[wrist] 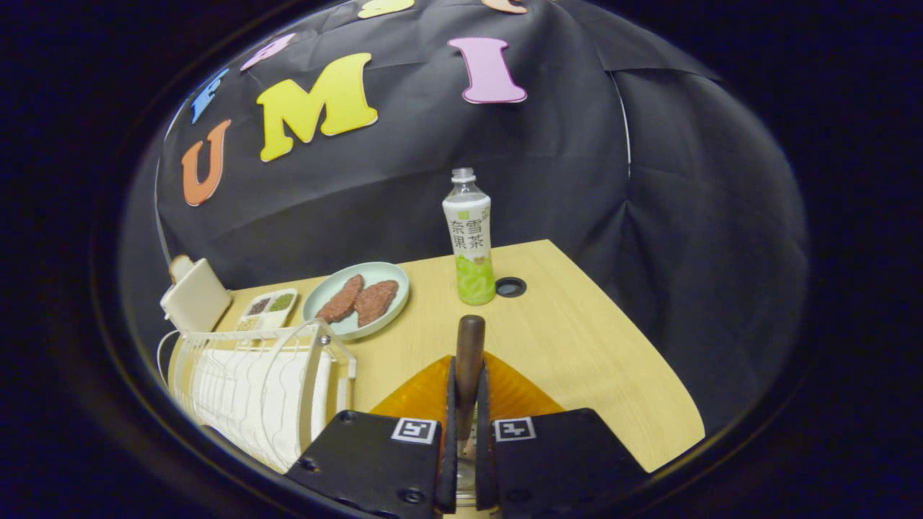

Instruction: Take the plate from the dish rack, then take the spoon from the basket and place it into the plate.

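The tongs (466,404) are clenched on the spoon (469,353), its dark wooden handle sticking up between the fingers, directly above the orange plate (515,393) on the bench (577,339). The narrow grip may let the spoon pivot or slip, missing the plate.

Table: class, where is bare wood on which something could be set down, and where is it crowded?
Bare: table right of the bottle, and between the food plate and orange plate. Crowded: around the dish rack. The gripper is shut on the spoon.
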